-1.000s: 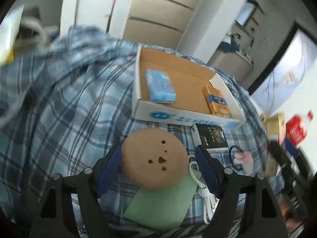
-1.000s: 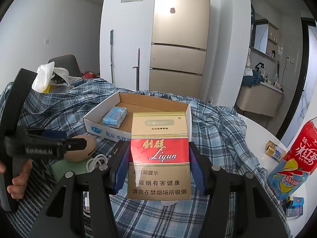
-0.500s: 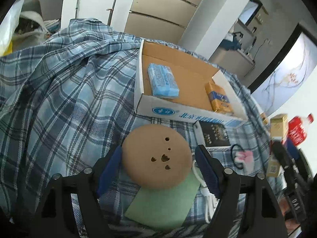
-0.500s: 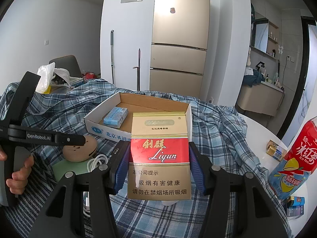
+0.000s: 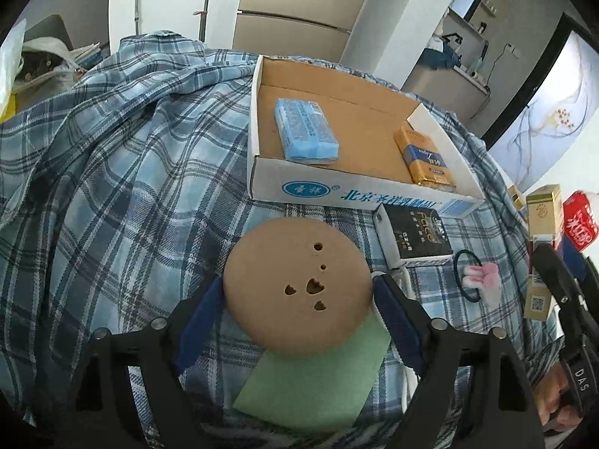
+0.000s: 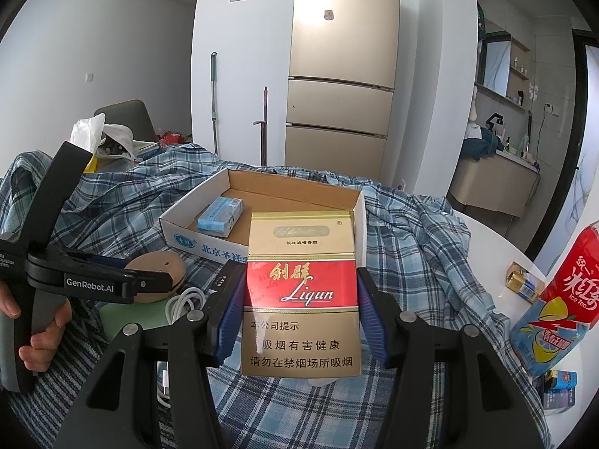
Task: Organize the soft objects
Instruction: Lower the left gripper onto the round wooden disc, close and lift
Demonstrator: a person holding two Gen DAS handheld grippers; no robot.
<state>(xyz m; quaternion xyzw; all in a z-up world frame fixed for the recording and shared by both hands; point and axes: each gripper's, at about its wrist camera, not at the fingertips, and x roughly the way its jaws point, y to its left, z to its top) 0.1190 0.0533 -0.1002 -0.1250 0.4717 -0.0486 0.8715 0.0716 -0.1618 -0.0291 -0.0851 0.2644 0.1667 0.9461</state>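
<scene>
Over the plaid cloth [image 5: 112, 194] that covers the table, I have a load in each hand. My left gripper [image 5: 298, 299] is clamped on a round tan sponge [image 5: 297, 286], one blue pad pressed against each side, so the disc sits flat across the jaws with its small punched holes facing up; the side grip looks firm, judging by how snugly both pads meet the rim. It hangs above a green sheet [image 5: 314, 381] and a white cable [image 6: 183, 301], just short of the near wall of the cardboard box [image 5: 359, 196]. My right gripper [image 6: 301, 318] is closed on a cigarette pack [image 6: 301, 295], held upright by its two narrow sides with the printed face toward the camera, in front of the same box. Inside the box lie a blue tissue pack [image 5: 305, 134] toward the left and an orange pack [image 5: 426, 162] against the right wall, with bare cardboard between them, so I judge the box to be the collecting place and the middle gap the likeliest spot for the sponge. A black box [image 5: 411, 235] and a hair tie with a pink charm [image 5: 477, 277] remain on the cloth beside the box, seemingly unsorted. On the bare white tabletop to my right stands an ice tea bottle [image 6: 558, 299], well apart from the work.
</scene>
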